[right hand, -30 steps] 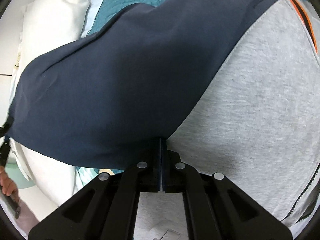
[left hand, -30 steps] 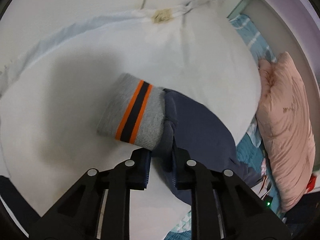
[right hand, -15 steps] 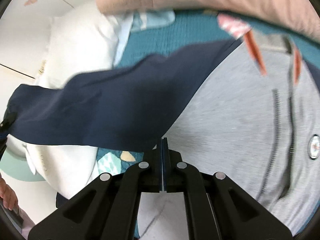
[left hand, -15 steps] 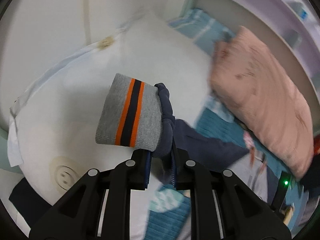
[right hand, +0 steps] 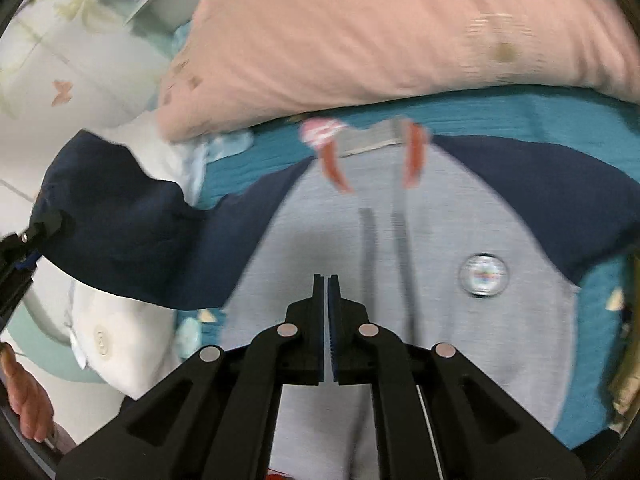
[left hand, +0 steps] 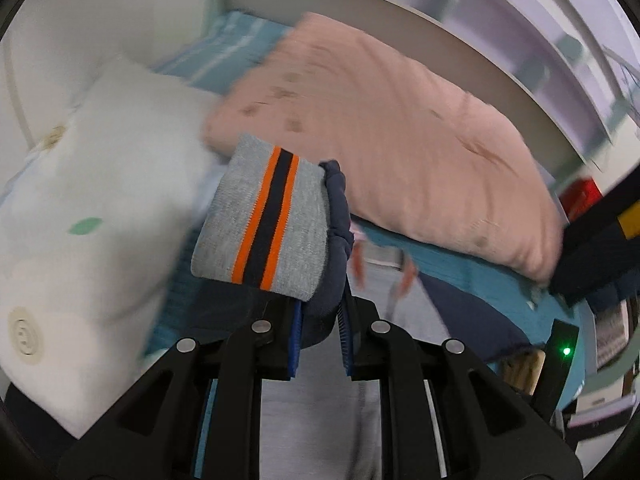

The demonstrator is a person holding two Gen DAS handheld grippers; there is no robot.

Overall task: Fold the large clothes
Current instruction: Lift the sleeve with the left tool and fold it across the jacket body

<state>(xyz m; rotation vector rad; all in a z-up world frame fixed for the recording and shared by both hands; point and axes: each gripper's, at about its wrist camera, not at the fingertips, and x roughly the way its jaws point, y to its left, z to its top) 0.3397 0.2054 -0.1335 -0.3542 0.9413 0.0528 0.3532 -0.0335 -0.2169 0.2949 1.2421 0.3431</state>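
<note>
A grey jacket (right hand: 360, 264) with navy sleeves and orange drawstrings (right hand: 336, 164) lies front up on the teal bedspread (right hand: 500, 108). My left gripper (left hand: 320, 308) is shut on the navy sleeve end (left hand: 336, 240), just behind its grey cuff (left hand: 264, 232) with orange and navy stripes, and holds it in the air. In the right wrist view that sleeve (right hand: 132, 232) stretches left to the left gripper (right hand: 20, 256). My right gripper (right hand: 326, 280) hovers over the grey chest. Its jaws are just starting to open, showing only a thin slit with nothing between them.
A pink pillow (left hand: 400, 128) lies along the far side of the bed, under a pale shelf (left hand: 500, 40). A white pillow (left hand: 92, 184) sits at the left. A person's hand (right hand: 24, 400) shows at the lower left edge. A round badge (right hand: 482, 274) marks the jacket's chest.
Both grippers have risen and swung toward the pink pillow. The left carries the cuffed sleeve along. The right no longer has jacket cloth at its tips and now looks down on the whole front.
</note>
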